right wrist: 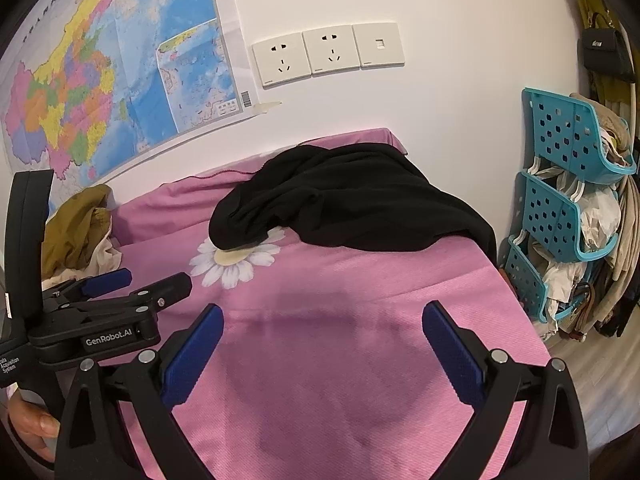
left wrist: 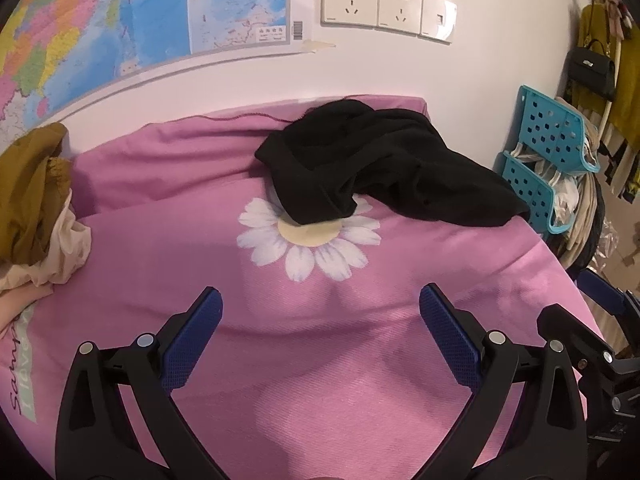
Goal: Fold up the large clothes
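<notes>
Both claws spread wide, empty, over pink bed [left wrist: 160, 184]: my left claw [left wrist: 320, 308], right claw [right wrist: 323, 322]. Black garment [left wrist: 384, 168] crumpled ahead, unfolded; approach pending.

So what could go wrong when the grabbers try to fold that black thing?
The black garment is bunched up, so a pinch might catch several layers at once. One end hangs at the bed's right edge and could slide off when tugged. Both the left gripper and right gripper are open and empty.
</notes>
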Action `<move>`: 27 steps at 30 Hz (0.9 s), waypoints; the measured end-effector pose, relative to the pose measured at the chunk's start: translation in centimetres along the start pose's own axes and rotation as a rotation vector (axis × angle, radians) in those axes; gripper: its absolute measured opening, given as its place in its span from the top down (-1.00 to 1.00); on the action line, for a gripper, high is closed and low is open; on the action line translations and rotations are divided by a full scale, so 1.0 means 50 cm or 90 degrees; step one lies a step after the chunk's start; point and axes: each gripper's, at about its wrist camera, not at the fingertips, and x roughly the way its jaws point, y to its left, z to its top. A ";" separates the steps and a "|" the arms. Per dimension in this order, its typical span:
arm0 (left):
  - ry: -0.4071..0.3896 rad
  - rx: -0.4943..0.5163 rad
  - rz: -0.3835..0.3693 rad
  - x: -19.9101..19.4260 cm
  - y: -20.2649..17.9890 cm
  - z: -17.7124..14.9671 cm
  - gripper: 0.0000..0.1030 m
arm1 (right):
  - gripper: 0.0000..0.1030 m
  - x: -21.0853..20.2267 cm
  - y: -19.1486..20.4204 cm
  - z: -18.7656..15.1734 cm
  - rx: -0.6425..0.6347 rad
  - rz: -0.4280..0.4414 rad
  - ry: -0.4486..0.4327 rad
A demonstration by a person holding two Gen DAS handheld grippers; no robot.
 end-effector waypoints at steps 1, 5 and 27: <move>-0.003 0.005 0.006 -0.001 -0.003 0.000 -0.89 | -0.88 -0.003 0.000 -0.001 0.001 0.001 -0.001; 0.007 0.006 0.007 0.000 -0.005 -0.001 -0.89 | -0.88 -0.005 -0.001 0.000 0.001 0.001 -0.002; 0.043 0.000 -0.041 0.021 -0.012 -0.025 -0.89 | -0.88 0.000 -0.011 -0.002 0.011 -0.025 0.000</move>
